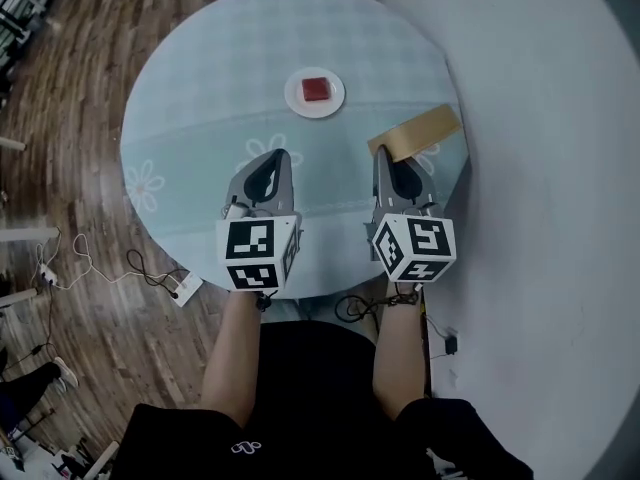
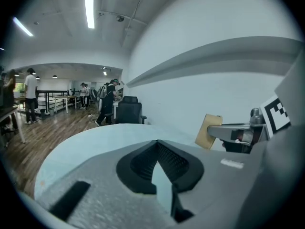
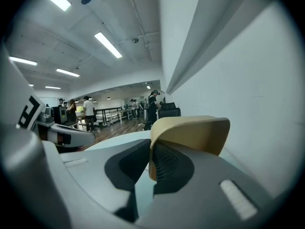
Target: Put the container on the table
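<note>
The container (image 1: 415, 133) is a flat tan piece, tilted over the right part of the round table (image 1: 190, 128) with its pale blue cloth. My right gripper (image 1: 383, 158) is shut on the container's near end. In the right gripper view the tan container (image 3: 190, 132) curls over the right jaw of that gripper (image 3: 150, 151). My left gripper (image 1: 281, 155) hovers over the table's near side, shut and empty, to the left of the container. In the left gripper view the jaws of the left gripper (image 2: 157, 149) meet at their tips, and the container (image 2: 207, 130) shows at the right.
A white plate (image 1: 314, 94) with a red block (image 1: 316, 89) sits near the table's middle, beyond both grippers. Cables and a power strip (image 1: 185, 288) lie on the wooden floor at the left. A pale wall runs along the right. An office chair (image 2: 128, 112) and people stand far off.
</note>
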Motion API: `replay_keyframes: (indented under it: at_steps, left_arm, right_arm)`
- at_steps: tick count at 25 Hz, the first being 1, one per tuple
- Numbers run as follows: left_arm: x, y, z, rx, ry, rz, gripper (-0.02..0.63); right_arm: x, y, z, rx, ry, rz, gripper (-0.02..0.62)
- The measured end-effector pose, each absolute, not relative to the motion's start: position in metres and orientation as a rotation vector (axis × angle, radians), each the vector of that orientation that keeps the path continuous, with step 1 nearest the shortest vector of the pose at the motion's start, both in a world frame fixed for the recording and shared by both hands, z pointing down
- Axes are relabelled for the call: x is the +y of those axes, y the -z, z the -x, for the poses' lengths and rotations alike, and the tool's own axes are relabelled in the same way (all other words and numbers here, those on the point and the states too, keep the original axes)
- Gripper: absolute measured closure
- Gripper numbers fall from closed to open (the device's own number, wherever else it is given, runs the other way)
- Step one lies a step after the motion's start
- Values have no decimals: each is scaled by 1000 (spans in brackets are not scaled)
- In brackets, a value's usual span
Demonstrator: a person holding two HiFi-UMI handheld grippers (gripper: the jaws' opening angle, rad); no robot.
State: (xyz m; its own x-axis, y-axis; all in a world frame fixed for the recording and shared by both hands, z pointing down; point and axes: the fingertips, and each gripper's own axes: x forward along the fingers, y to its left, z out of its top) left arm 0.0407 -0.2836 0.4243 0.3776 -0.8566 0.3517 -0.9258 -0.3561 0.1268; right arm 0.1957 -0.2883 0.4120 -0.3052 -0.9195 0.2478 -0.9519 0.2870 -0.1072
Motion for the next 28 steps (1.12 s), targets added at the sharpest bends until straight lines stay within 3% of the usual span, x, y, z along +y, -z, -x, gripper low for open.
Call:
replay_keyframes:
  at_steps: [4, 9, 13, 21, 23, 25, 28]
  left_arm:
    - [-295, -428, -24, -1578, -311, -2303, 604]
    - [-290, -448, -14, -1550, -336, -2265, 604]
    - [-287, -450, -9, -1518, -334, -2271, 604]
    - [-296, -453, 22, -1537, -299, -2244, 604]
    - [-296, -452, 27, -1529, -289, -2243, 604]
    - [-296, -452, 31, -1516, -282, -2249, 604]
    - [-301, -447, 35, -1501, -260, -2264, 604]
  right_arm:
    - [-300, -441, -172, -2356, -332, -1488, 572]
    - [-290, -566, -134, -2096, -528, -729, 571]
    - [-285, -607, -128, -1848, -421, -495, 572]
    - [-293, -647, -98, -1782, -428, -451, 552]
    - [-290, -647, -92, -1808, -449, -458, 518]
    - [-290, -634, -87, -1857, -461, -489, 492]
    - [-305, -582, -77, -2022, -460, -628, 508]
